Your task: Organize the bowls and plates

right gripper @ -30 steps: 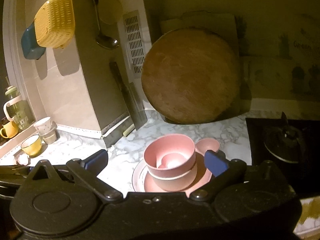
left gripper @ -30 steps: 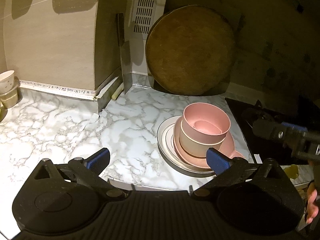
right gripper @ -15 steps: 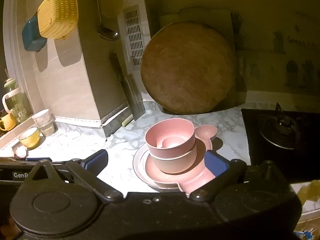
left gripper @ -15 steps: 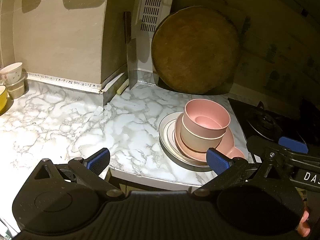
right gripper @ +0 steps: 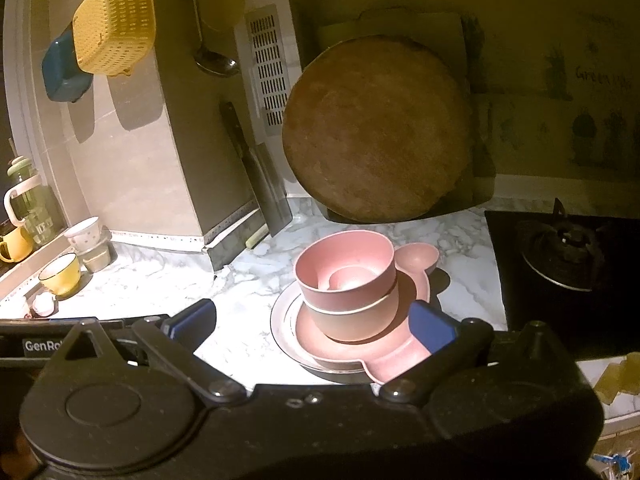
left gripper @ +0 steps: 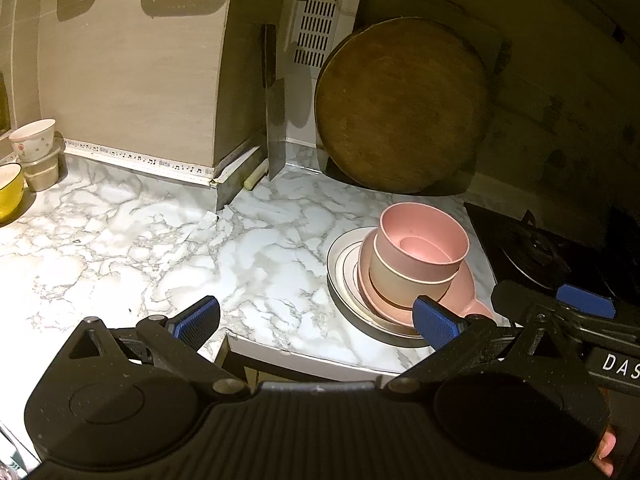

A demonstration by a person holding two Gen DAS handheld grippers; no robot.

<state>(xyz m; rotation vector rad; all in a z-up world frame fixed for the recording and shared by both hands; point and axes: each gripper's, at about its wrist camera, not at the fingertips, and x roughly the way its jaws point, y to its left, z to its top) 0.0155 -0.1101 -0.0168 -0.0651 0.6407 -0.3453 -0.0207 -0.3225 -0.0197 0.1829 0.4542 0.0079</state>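
Observation:
A stack stands near the counter's front edge: a pink bowl (left gripper: 424,240) with a smaller pink bowl inside, nested in a beige bowl (left gripper: 404,282), on a pink eared plate (left gripper: 466,294), on a white rimmed plate (left gripper: 344,264). The stack also shows in the right wrist view (right gripper: 348,276). My left gripper (left gripper: 316,324) is open and empty, held back over the counter's front edge, left of the stack. My right gripper (right gripper: 312,326) is open and empty, just in front of the stack; it shows in the left wrist view (left gripper: 584,306).
A round wooden board (left gripper: 400,108) and a cleaver (left gripper: 274,128) lean on the back wall. A gas hob (right gripper: 568,256) lies right of the stack. Cups and a yellow bowl (right gripper: 60,274) stand at far left. A yellow basket (right gripper: 116,24) hangs above.
Both grippers have pulled back and up from the stack, which now looks smaller and farther. The stack has not moved. Both jaws stay open.

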